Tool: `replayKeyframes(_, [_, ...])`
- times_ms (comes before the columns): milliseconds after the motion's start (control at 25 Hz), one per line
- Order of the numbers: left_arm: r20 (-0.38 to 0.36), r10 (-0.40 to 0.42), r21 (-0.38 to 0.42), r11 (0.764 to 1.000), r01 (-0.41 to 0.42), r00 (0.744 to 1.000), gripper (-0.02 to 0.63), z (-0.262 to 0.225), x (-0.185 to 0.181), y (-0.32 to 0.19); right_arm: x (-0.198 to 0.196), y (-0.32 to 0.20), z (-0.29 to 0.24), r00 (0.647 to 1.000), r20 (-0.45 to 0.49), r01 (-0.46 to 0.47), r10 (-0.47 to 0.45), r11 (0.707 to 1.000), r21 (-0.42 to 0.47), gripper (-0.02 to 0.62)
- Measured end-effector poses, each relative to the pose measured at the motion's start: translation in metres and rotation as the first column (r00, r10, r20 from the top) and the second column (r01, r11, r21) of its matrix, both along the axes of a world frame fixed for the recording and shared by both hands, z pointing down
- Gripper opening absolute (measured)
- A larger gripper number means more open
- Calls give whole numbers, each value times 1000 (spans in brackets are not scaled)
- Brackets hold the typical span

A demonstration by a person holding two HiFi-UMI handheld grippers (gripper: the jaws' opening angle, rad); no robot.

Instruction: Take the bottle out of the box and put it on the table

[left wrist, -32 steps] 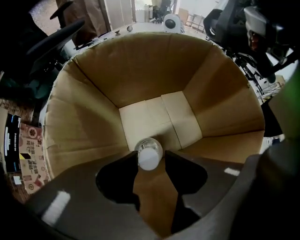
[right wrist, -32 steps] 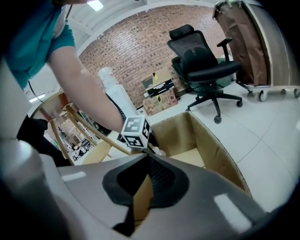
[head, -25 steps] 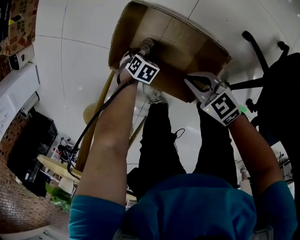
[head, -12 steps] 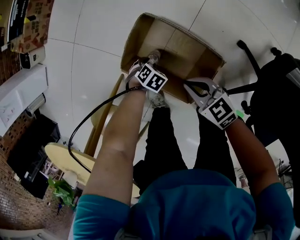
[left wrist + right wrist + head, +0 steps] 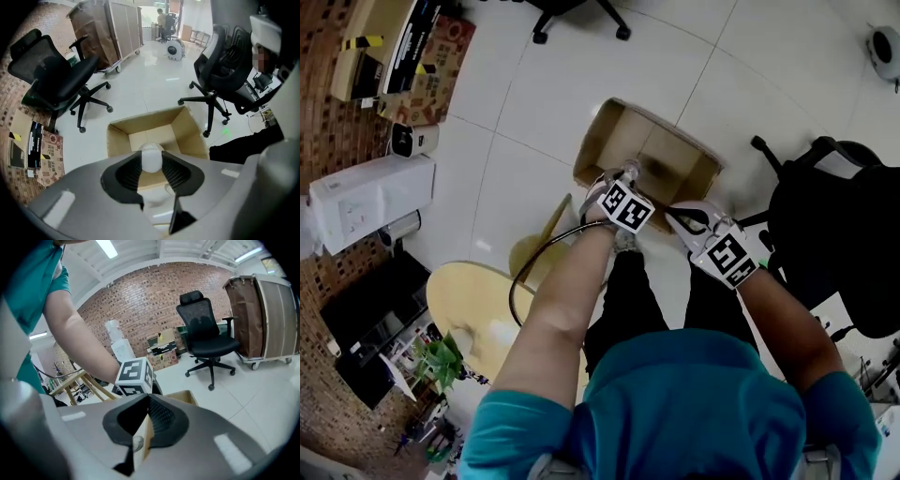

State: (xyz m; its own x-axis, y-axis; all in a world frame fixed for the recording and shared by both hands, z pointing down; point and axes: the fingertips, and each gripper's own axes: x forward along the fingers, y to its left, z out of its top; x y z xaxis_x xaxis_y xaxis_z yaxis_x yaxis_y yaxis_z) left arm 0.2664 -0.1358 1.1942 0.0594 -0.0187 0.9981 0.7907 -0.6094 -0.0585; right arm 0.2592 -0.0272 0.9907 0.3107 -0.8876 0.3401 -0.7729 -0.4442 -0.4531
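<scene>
In the head view, an open cardboard box [image 5: 661,150] is in front of my legs. A bottle [image 5: 630,172] with a pale rounded top stands in it at the near wall. My left gripper [image 5: 619,183] points straight down and is shut on that bottle top [image 5: 151,158], with the box [image 5: 154,129] right below it. My right gripper [image 5: 678,217] is shut on the box's near wall, and the cardboard edge [image 5: 144,446] runs between its jaws. Beside that edge a round pale bit [image 5: 137,443] shows, perhaps the bottle.
A black office chair [image 5: 834,234] stands close on the right and another [image 5: 577,14] at the far edge. A round pale table [image 5: 473,309] with wooden legs is at the left. A white appliance [image 5: 366,197] and stacked boxes [image 5: 394,47] line the brick wall.
The floor and furniture have dropped away as my head and both hands rose. The box, the bottle and both grippers kept their places relative to one another.
</scene>
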Motion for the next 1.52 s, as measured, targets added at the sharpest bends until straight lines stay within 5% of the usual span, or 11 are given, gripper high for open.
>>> replayKeyframes(200, [-101, -42, -74, 997, 34, 994, 133, -159, 34, 63, 15, 51, -159, 993, -99, 69, -70, 997, -18, 2])
replayKeyframes(400, [-140, -78, -78, 995, 68, 987, 133, -271, 50, 103, 39, 93, -259, 983, -141, 125, -117, 991, 46, 2])
replayKeyframes(640, [-187, -191, -107, 979, 173, 964, 133, -413, 48, 102, 49, 74, -366, 956, -169, 255, -241, 965, 67, 2])
replayKeyframes(1120, [-283, -426, -200, 902, 382, 859, 132, -572, -76, 7, -32, -36, -469, 871, -213, 468, -442, 880, 87, 2])
replayKeyframes(1280, [-299, -443, -259, 890, 375, 845, 132, -619, -137, -20, -83, -84, -509, 843, -222, 518, -490, 850, 93, 2])
replayKeyframes(1520, [-365, -402, -307, 903, 299, 840, 132, -688, -244, -78, -163, -181, -564, 821, -260, 546, -508, 832, 99, 2])
